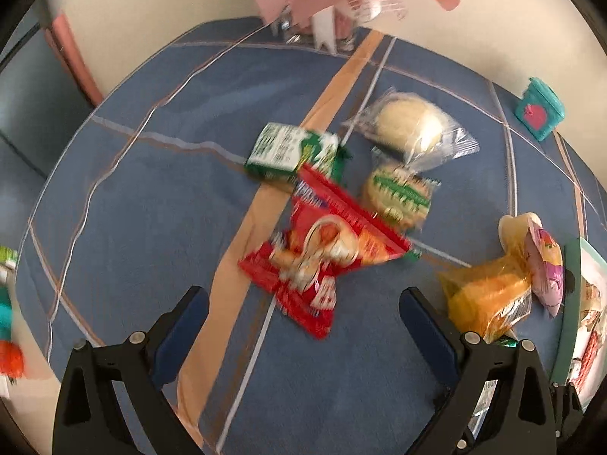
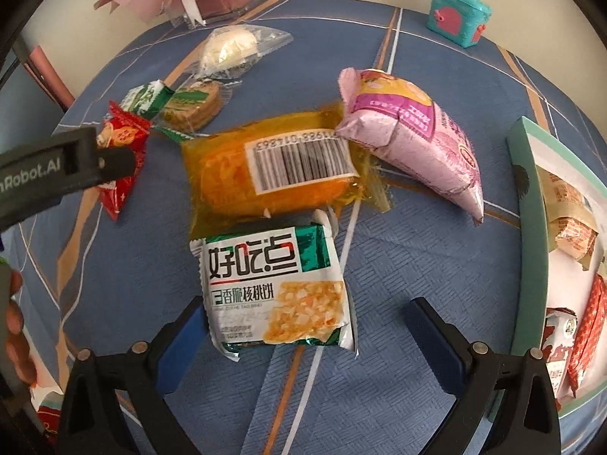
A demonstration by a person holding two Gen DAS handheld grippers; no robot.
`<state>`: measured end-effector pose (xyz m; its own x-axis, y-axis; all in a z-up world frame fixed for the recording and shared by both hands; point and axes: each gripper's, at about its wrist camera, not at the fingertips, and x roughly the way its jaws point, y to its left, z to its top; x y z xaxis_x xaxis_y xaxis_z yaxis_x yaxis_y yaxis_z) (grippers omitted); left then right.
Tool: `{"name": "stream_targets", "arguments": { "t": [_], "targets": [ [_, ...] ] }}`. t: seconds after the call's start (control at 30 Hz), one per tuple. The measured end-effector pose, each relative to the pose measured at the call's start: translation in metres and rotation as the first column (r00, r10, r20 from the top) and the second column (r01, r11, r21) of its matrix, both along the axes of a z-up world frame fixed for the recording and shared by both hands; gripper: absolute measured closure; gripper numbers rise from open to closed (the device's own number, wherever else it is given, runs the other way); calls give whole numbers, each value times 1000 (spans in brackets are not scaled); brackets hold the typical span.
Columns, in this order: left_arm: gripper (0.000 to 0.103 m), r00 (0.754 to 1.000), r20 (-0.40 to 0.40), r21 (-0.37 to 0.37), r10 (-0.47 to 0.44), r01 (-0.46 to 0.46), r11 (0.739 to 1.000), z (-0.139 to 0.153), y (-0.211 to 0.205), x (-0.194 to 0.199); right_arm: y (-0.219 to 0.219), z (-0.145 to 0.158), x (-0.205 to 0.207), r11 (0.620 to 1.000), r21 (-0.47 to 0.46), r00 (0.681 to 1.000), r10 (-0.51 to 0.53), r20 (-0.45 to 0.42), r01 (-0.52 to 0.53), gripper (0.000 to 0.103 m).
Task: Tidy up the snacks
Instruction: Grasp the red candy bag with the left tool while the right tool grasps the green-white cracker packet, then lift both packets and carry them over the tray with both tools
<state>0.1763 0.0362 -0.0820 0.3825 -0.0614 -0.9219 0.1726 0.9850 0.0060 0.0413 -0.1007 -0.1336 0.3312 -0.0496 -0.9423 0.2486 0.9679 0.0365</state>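
**Both Grippers Spread Over the Snack Pile**

Fingers (image 1: pixel 189 314) of my left gripper (image 1: pixel 303 316) stood wide apart and held nothing. They hung above the blue cloth-covered table (image 1: pixel 144 208), just short of the red crinkled foil snack packet (image 1: pixel 315 261). Beyond that packet lay the green-and-white foil biscuit wrapper (image 1: pixel 292 149), the round biscuit in clear film with green print (image 1: pixel 398 197) and the pale round bun in a clear plastic bag (image 1: pixel 411 125), clustered close together. The left view was blurred, so finer print could not be read.

My right gripper (image 2: pixel 303 324) was likewise spread wide and empty. The white-and-green walnut biscuit packet (image 2: pixel 277 288) lay flat between its blue pads, touching the left pad (image 2: pixel 186 341) or nearly so; I could not tell which. Just beyond it lay the orange cake in a clear yellow wrapper with a barcode label (image 2: pixel 265 174), with the pink pillow-shaped foil pouch (image 2: pixel 413 132) overlapping its right end.

The green-rimmed white box (image 2: pixel 531 197) stood at the right edge, holding several packets. The teal toy case with a pink patch (image 2: pixel 459 15) sat at the far edge, well apart from the snacks.
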Motion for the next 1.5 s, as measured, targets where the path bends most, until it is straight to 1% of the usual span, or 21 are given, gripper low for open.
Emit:
{"name": "stream_targets", "arguments": {
  "t": [0.07, 0.17, 0.27, 0.3, 0.33, 0.4, 0.47, 0.5, 0.57, 0.6, 0.73, 0.87, 1.0, 1.17, 1.33, 1.5],
  "targets": [
    [3, 1000, 12, 12, -23, 23, 1000, -1, -6, 3, -2, -1, 0, 1000, -4, 1000, -6, 2, 6, 1],
    [11, 999, 16, 32, -50, 50, 998, -6, -13, 6, -6, -2, -2, 1000, -15, 1000, -13, 1, 13, 3],
    [13, 998, 23, 46, -63, 62, 997, -11, -17, 13, -13, 1, -2, 1000, -17, 1000, -18, 4, 18, 7],
    [19, 998, 25, 47, -61, 60, 997, -14, -16, 16, -15, 1, -3, 1000, -17, 1000, -22, 5, 22, 8],
    [22, 998, 24, 45, -58, 56, 997, -15, -15, 18, -17, 2, -2, 999, -19, 1000, -26, 6, 27, 10],
    [36, 999, 13, 44, -51, 51, 998, -19, -13, 20, -19, 3, -3, 999, -21, 1000, -31, 6, 31, 13],
    [42, 999, 9, 50, -43, 42, 998, -20, -11, 20, -22, 3, -2, 999, -17, 999, -35, 8, 35, 18],
    [42, 999, 10, 44, -42, 41, 998, -20, -10, 20, -23, 4, 0, 999, -17, 999, -37, 8, 37, 20],
    [43, 999, 9, 28, -41, 41, 999, -18, -9, 19, -25, 7, 0, 999, -15, 999, -42, 12, 43, 27],
    [43, 999, 7, 23, -41, 41, 999, -18, -9, 18, -27, 8, 0, 999, -10, 999, -46, 14, 46, 28],
    [46, 999, -15, 21, -42, 42, 999, -17, -9, 15, -31, 16, -2, 999, 4, 998, -53, 16, 53, 38],
    [46, 998, -50, 11, -35, 36, 999, -16, -10, 8, -38, 21, -7, 998, 24, 998, -55, 9, 55, 43],
    [46, 997, -73, 6, -38, 38, 999, -17, -15, 1, -41, 24, -10, 999, 27, 999, -47, -3, 47, 45],
    [47, 994, -101, -30, -39, 36, 999, -17, -19, -8, -41, 28, -14, 999, 32, 999, -39, -3, 39, 45],
    [47, 994, -109, -49, -27, 22, 999, -17, -27, -20, -47, 45, -23, 999, 33, 999, -40, 27, 39, 45],
    [47, 994, -112, -86, -12, 3, 996, -14, -32, -29, -56, 61, -31, 998, 39, 997, -50, 59, 48, 45]
  ]
}}
